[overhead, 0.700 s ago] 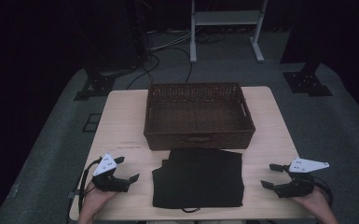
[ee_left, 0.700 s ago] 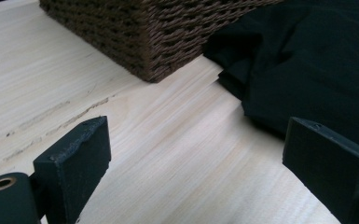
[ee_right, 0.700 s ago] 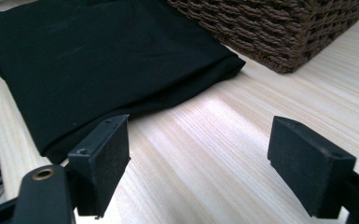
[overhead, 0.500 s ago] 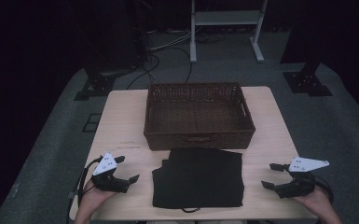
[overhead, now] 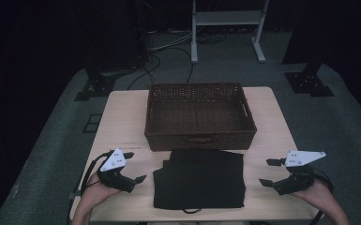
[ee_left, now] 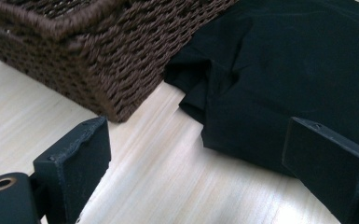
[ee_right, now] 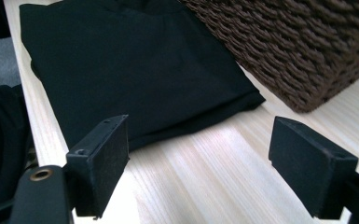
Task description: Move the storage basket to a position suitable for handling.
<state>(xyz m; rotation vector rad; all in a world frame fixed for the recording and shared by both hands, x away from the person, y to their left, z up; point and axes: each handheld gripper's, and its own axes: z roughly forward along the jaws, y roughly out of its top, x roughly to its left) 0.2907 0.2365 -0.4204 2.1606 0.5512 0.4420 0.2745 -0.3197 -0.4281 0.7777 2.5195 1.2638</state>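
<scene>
A folded black garment (overhead: 199,178) lies flat near the front edge of the wooden table (overhead: 122,122), just in front of a brown wicker basket (overhead: 199,115). My left gripper (overhead: 135,167) rests open on the table to the garment's left, jaws pointing toward it. My right gripper (overhead: 268,172) sits open to the garment's right, also aimed at it. In the left gripper view the garment (ee_left: 279,79) and the basket corner (ee_left: 107,60) lie ahead of the wide-apart jaws. In the right gripper view the garment (ee_right: 135,70) lies ahead, with the basket (ee_right: 307,46) to its right. Nothing is between either pair of jaws.
The basket looks empty inside. Bare tabletop runs along both sides of the basket. Beyond the table, on a grey floor (overhead: 51,140), stand dark stand bases (overhead: 96,86) and a white metal frame (overhead: 225,28) with cables.
</scene>
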